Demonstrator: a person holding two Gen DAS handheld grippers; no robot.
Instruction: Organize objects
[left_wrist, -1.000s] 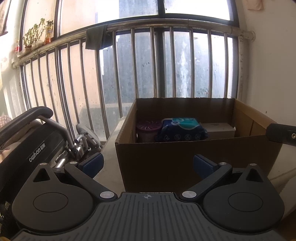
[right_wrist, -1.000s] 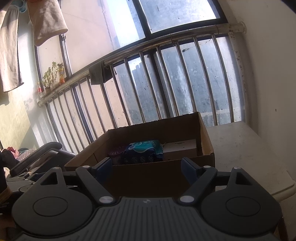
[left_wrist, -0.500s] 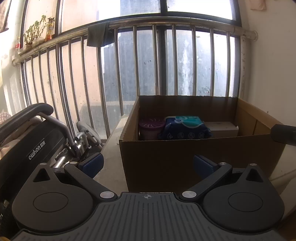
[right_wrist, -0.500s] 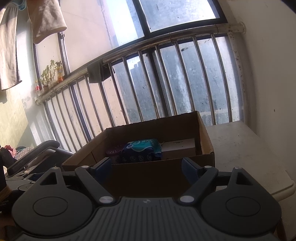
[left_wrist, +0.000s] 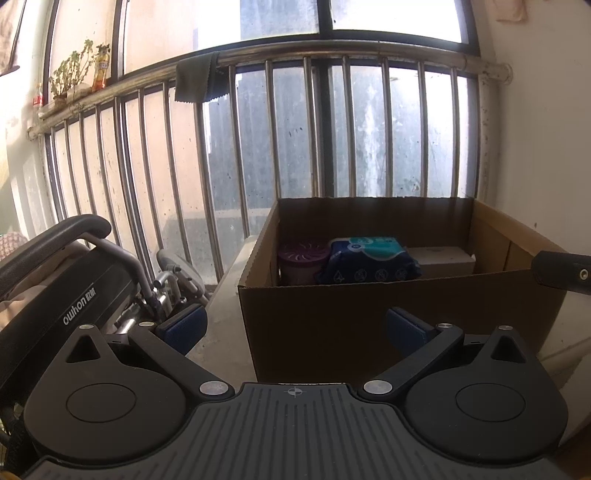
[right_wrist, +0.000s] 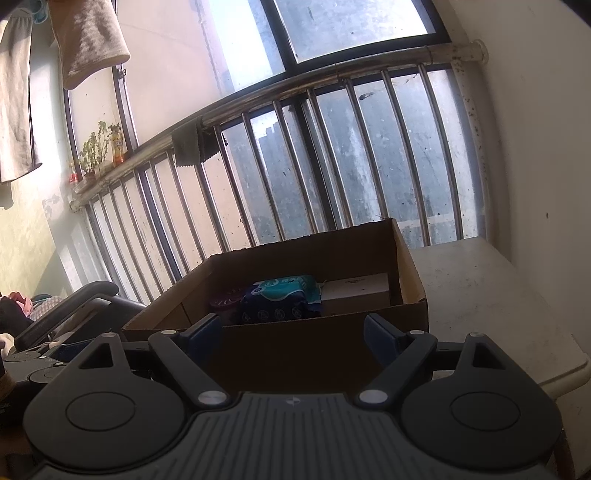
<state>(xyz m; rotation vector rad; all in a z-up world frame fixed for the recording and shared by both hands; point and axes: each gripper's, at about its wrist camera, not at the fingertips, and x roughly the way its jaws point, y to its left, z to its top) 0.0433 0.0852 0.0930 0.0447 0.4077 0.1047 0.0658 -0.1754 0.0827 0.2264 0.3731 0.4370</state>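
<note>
An open cardboard box (left_wrist: 369, 317) (right_wrist: 325, 350) stands on a white surface before a barred window. Inside lie a purple-lidded round container (left_wrist: 301, 258) (right_wrist: 227, 297), a blue and teal soft pack (left_wrist: 369, 258) (right_wrist: 280, 299) and a white carton (left_wrist: 441, 260) (right_wrist: 356, 293). My left gripper (left_wrist: 295, 326) is open in front of the box's near wall, nothing between its blue pads. My right gripper (right_wrist: 293, 334) is open too, empty, just short of the same wall. A dark part of the right tool (left_wrist: 561, 273) shows at the right edge of the left wrist view.
A folded black wheelchair (left_wrist: 62, 295) (right_wrist: 74, 314) stands left of the box. The white surface (right_wrist: 491, 302) extends right of the box to a pale wall. Steel railing bars (left_wrist: 258, 166) run behind. A dark cloth (left_wrist: 197, 81) hangs on the rail; plants and bottles (left_wrist: 74, 74) sit on the ledge.
Both views have drifted slightly, so the box sits a little further right in the left wrist view. Both grippers stay open and empty.
</note>
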